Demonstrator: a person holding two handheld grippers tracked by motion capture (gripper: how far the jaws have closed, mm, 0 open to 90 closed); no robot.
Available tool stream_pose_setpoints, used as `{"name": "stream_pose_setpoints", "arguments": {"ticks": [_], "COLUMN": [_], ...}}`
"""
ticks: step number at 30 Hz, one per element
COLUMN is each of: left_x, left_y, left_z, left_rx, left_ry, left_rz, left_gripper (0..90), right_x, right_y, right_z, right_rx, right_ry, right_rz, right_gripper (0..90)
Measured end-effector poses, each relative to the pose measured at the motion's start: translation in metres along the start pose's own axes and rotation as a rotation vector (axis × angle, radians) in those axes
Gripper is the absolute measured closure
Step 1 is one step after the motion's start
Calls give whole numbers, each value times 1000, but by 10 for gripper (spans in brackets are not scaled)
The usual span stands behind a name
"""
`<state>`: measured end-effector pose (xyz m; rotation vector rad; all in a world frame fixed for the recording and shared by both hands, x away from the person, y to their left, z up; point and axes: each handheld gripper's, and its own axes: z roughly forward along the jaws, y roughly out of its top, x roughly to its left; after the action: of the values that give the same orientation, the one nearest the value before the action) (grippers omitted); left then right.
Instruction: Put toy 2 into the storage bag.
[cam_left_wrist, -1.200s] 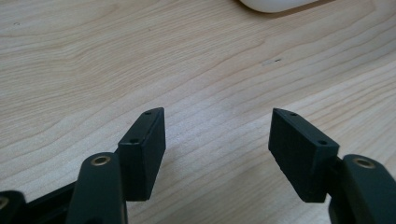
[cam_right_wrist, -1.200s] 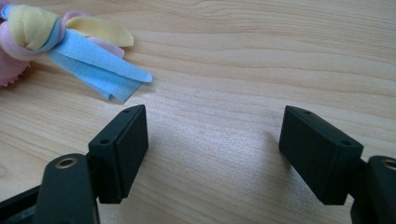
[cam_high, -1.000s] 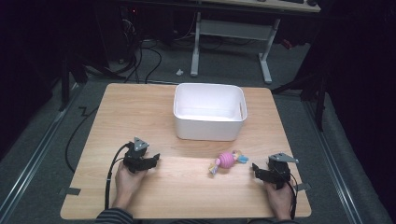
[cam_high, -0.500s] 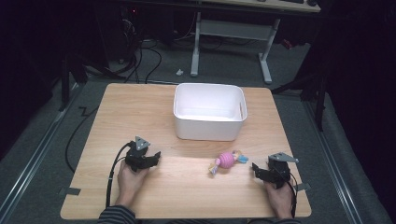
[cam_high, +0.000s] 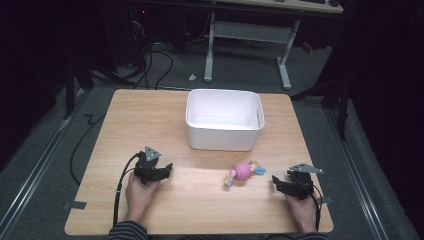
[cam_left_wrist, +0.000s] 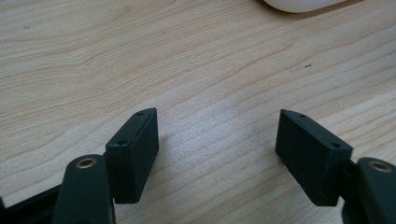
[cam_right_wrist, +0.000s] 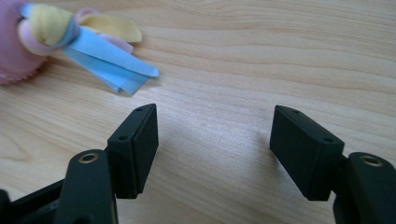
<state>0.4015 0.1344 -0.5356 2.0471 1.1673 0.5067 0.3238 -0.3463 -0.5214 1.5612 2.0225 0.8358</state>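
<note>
A: What is the biggest thing here?

B: The wooden table (cam_high: 150, 120). On it, toward the far edge and about midway between the side edges, stands a white bin (cam_high: 224, 120), upright and open at the top.

A: And the grippers?

B: Both rest near the front edge. The left gripper (cam_high: 167, 170) sits toward the front left corner, held by the person's left hand (cam_high: 138, 194), with its jaws spread over bare wood; the left gripper view shows nothing between them. The right gripper (cam_high: 276, 181) sits toward the front right corner in the right hand (cam_high: 302, 209), and its jaws are spread too, empty.

A: Where is the toy?

B: The pink toy (cam_high: 242, 172) lies on the table between the two grippers, closer to the right one, a little in front of the bin and apart from it. Its blue and yellow ribbons (cam_right_wrist: 109, 65) lie flat on the wood just beyond the right gripper's jaws, near one jaw tip but not touching it.
</note>
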Motion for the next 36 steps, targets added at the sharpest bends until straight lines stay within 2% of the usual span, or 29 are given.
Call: {"name": "stream_pose_setpoints", "arguments": {"ticks": [5,11,14,21,23,36], "left_x": [0,0,0,0,0,0], "left_y": [0,0,0,0,0,1], "left_z": [0,0,0,1,1,1], "left_rx": [0,0,2,3,3,10], "left_ry": [0,0,4,2,2,4], "left_rz": [1,3,-1,1,2,1], "left_gripper": [303,307,294,269,269,240], "right_x": [8,14,20,32,40,61], "right_y": [-3,-5,-4,6,12,30], "right_z": [-10,-15,-19,-27,-26,-23], "right_rx": [-19,-29,-42,-57,-57,-80], "right_ry": [15,36,47,112,135,171], "right_rz": [-16,-24,-49,-71,-87,-158], "right_gripper": [331,330,333,342,340,321]}}
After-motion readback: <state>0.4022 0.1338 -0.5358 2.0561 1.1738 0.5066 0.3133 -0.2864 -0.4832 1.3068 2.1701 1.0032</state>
